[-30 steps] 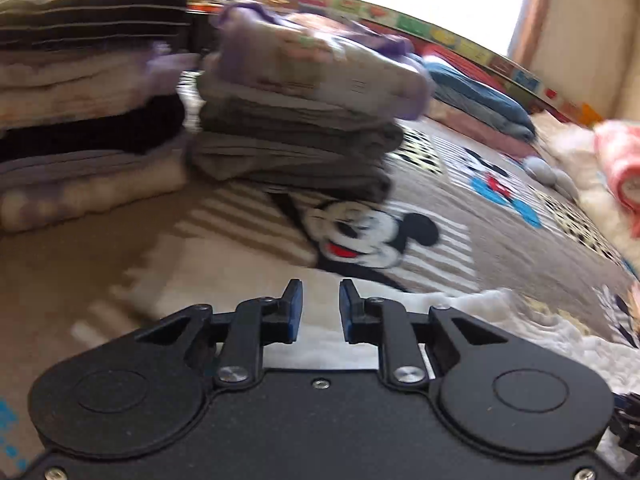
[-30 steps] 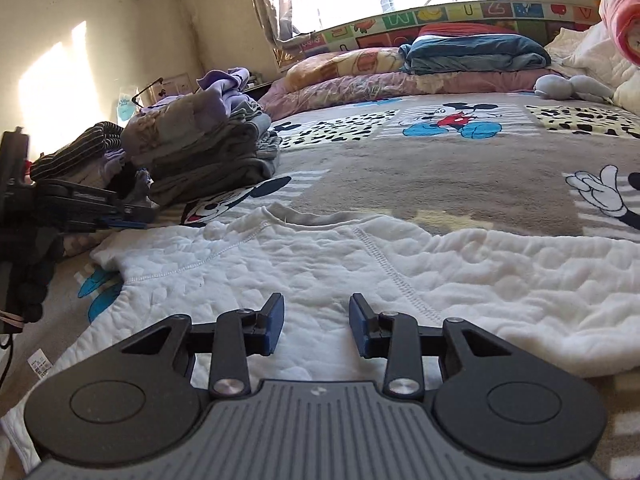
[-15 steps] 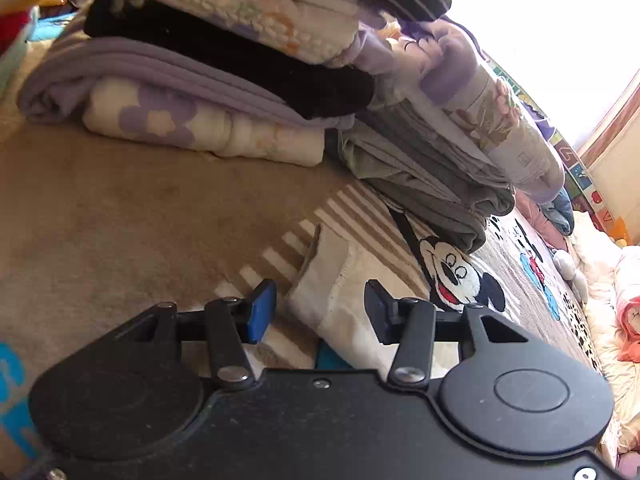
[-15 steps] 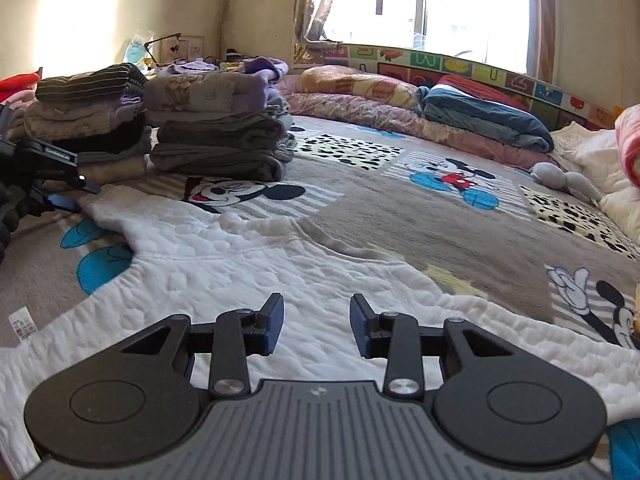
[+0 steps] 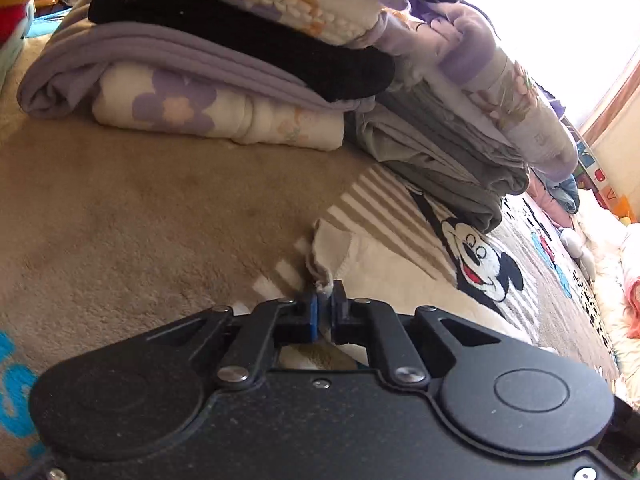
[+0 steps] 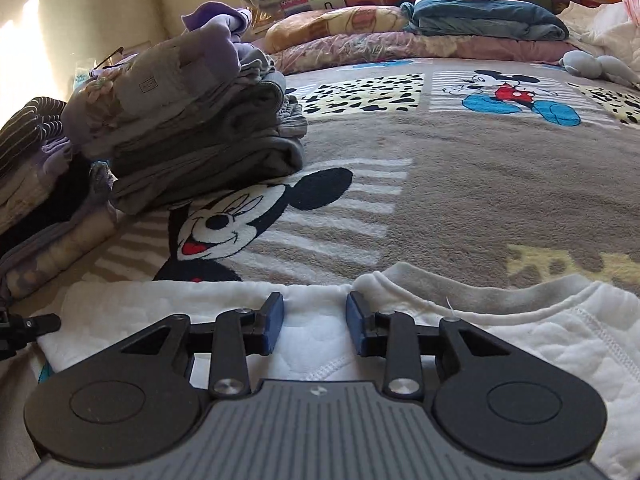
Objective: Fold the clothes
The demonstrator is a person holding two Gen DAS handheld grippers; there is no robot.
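A white quilted sweatshirt (image 6: 520,340) lies flat on the Mickey Mouse blanket (image 6: 460,184). My left gripper (image 5: 325,312) is shut on the sweatshirt's sleeve cuff (image 5: 326,252), low on the blanket beside the folded piles. My right gripper (image 6: 315,322) is open, jaws apart over the sweatshirt's shoulder just left of the neckline (image 6: 472,300). The left gripper's tip (image 6: 28,326) shows at the left edge of the right wrist view.
Two stacks of folded clothes stand close by: one with a floral piece at the bottom (image 5: 216,108) and a grey one (image 5: 440,164) (image 6: 200,136). Pillows and a blue folded blanket (image 6: 484,16) lie at the bed's far end.
My left gripper has closed on the sleeve cuff that lay between its open jaws. My right gripper has moved forward to the sweatshirt's shoulder near the neckline, still open.
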